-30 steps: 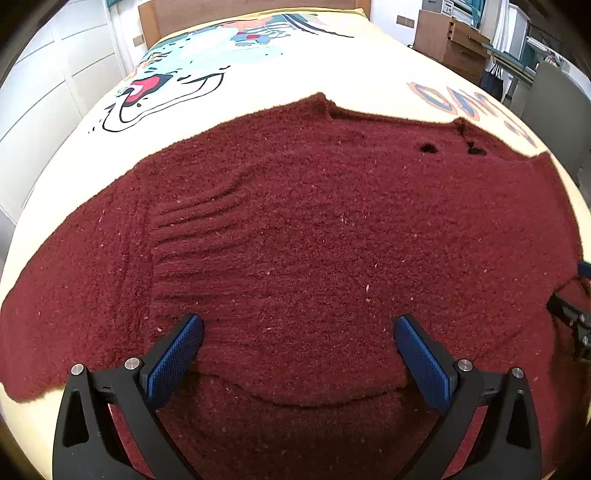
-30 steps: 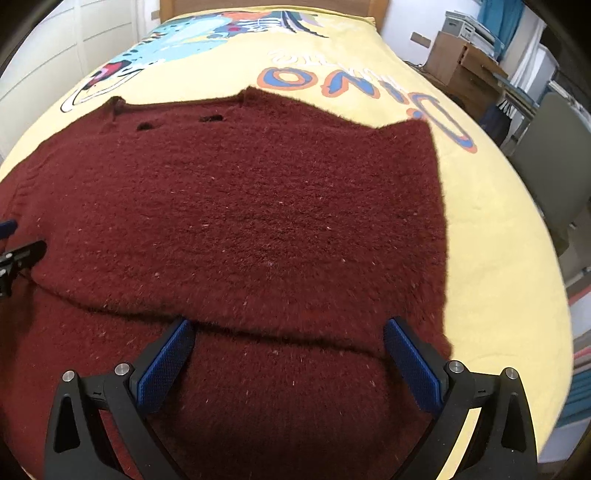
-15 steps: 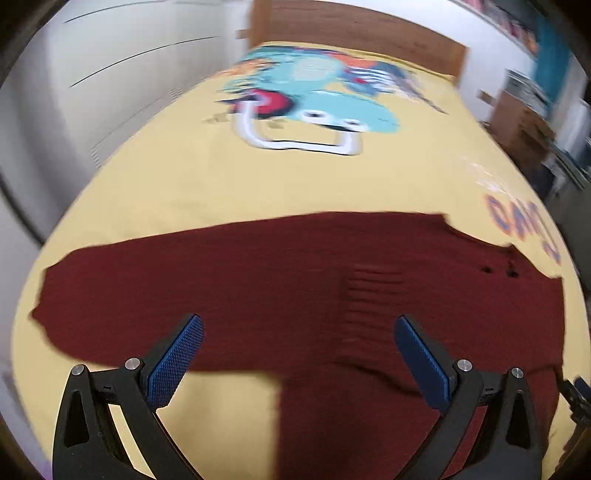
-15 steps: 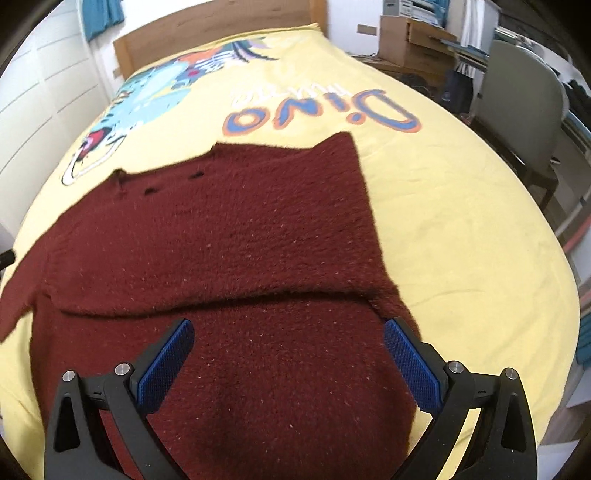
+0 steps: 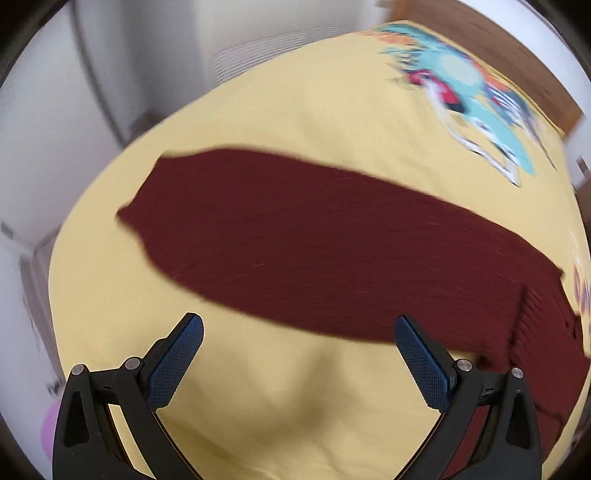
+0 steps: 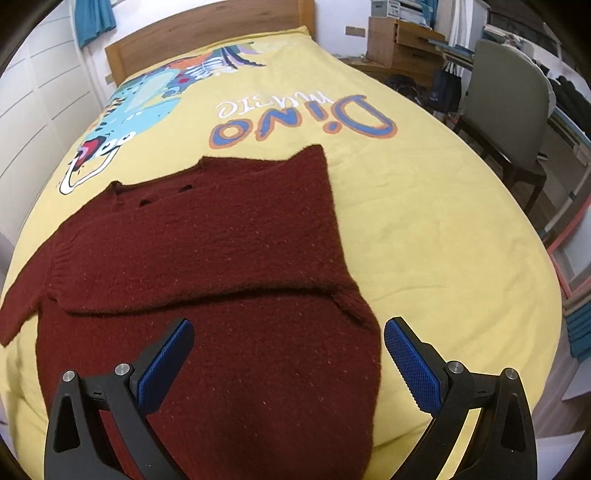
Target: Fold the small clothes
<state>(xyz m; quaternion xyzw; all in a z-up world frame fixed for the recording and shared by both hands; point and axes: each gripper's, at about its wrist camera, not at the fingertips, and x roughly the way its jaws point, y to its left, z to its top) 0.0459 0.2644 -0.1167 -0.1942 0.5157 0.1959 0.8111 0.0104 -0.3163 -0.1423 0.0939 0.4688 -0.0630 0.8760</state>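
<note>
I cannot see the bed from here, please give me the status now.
Left gripper open, holding nothing. Right gripper open, over the sweater. One sleeve folded across the body, the other sleeve flat on the bed. Nothing in the way.

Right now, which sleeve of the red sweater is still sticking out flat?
The left sleeve of the sweater lies stretched out over the yellow bedspread; the other is folded across the body.

A yellow dinosaur-print bedspread (image 6: 424, 206) covers the bed below a wooden headboard (image 6: 207, 33), white panelled wardrobe doors (image 6: 33, 96) to the left, a grey chair (image 6: 506, 110) and wooden drawer unit (image 6: 399, 44) right.
</note>
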